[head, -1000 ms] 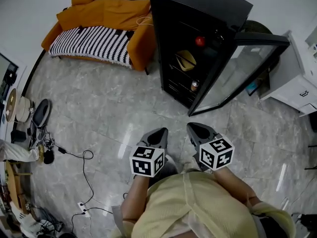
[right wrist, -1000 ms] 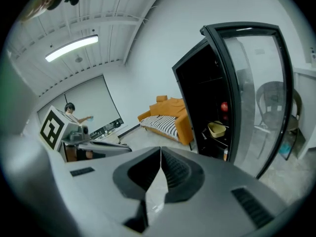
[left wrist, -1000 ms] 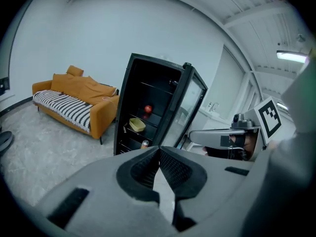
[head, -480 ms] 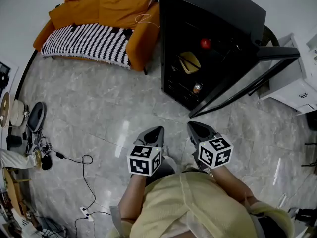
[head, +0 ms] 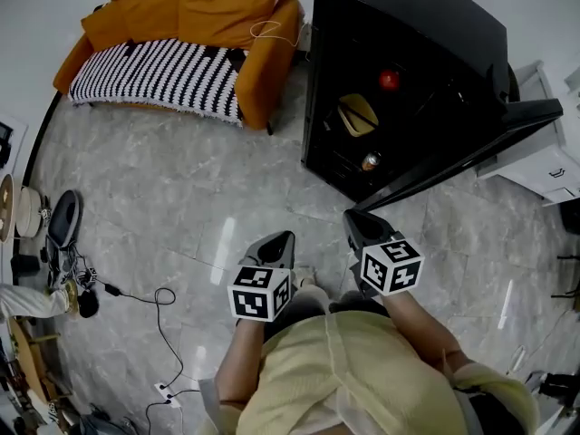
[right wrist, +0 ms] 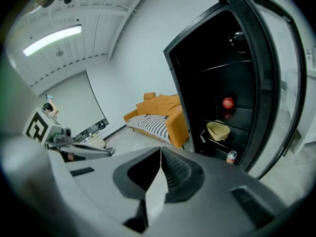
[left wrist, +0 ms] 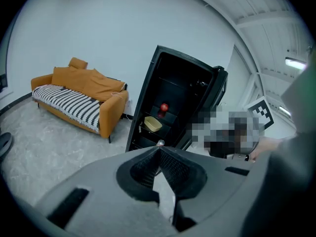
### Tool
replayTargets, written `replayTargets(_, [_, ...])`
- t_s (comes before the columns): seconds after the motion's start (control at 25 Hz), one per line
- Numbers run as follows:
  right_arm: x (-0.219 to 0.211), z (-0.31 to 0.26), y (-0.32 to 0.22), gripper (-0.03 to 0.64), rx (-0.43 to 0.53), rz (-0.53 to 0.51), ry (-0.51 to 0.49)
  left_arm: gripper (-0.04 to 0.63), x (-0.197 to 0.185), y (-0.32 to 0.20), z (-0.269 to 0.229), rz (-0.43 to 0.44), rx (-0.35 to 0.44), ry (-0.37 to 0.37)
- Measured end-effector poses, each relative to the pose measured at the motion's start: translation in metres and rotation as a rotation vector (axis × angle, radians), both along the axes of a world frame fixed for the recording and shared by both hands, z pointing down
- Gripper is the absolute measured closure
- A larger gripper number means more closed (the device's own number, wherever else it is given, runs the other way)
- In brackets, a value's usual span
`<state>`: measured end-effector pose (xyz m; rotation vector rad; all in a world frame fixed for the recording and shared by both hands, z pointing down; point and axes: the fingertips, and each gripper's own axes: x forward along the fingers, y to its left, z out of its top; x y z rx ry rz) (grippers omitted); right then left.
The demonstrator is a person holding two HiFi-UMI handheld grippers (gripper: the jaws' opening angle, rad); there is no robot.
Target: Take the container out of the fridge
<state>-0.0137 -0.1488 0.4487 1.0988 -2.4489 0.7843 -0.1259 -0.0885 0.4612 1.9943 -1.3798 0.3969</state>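
Observation:
A black fridge (head: 408,43) stands with its glass door (head: 471,148) swung open to the right. On a middle shelf sits a yellow container (head: 358,114), also seen as the container (left wrist: 152,124) and the container (right wrist: 218,130). A red apple (head: 389,80) is on the shelf above it, a can (head: 370,161) on the one below. Held low in front of the person's body, my left gripper (head: 281,241) and right gripper (head: 356,219) are both well short of the fridge. The left gripper (left wrist: 159,145) and right gripper (right wrist: 160,150) are each shut with nothing between the jaws.
An orange sofa (head: 181,25) with a striped blanket stands left of the fridge. A white cabinet (head: 544,152) is behind the open door. Cables and a power strip (head: 163,333) lie on the grey tiled floor at the left, near assorted gear (head: 54,234).
The person has come nearer to the fridge, which now sits further right and larger, with its door seen more edge-on. Both grippers stay shut and side by side.

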Motion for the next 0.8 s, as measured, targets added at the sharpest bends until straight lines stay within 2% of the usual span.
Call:
replayTargets(0.16, [-0.009,0.006,-0.003,0.588,-0.004,0.002,0.033,0.572,-0.01,-0.007,0.008,0.001,-0.01,0.032])
replayTargets(0.36, [0.005,0.012,-0.009,0.588,-0.015,0.046,0.091,0.572,-0.004,-0.019,0.013,0.023,-0.012,0.056])
replayTargets(0.56, [0.011,0.014,-0.031,0.588,0.02,0.084,0.097,0.572,-0.005,-0.035,0.015,0.029,0.01,0.024])
replayTargets(0.68, [0.008,0.018,-0.04,0.588,0.03,0.073,0.079,0.572,-0.008,-0.041,0.022,0.024,0.007,-0.002])
replayTargets(0.8, [0.004,0.022,-0.055,0.588,0.043,0.059,0.083,0.572,-0.01,-0.048,0.026,-0.001,0.004,0.006])
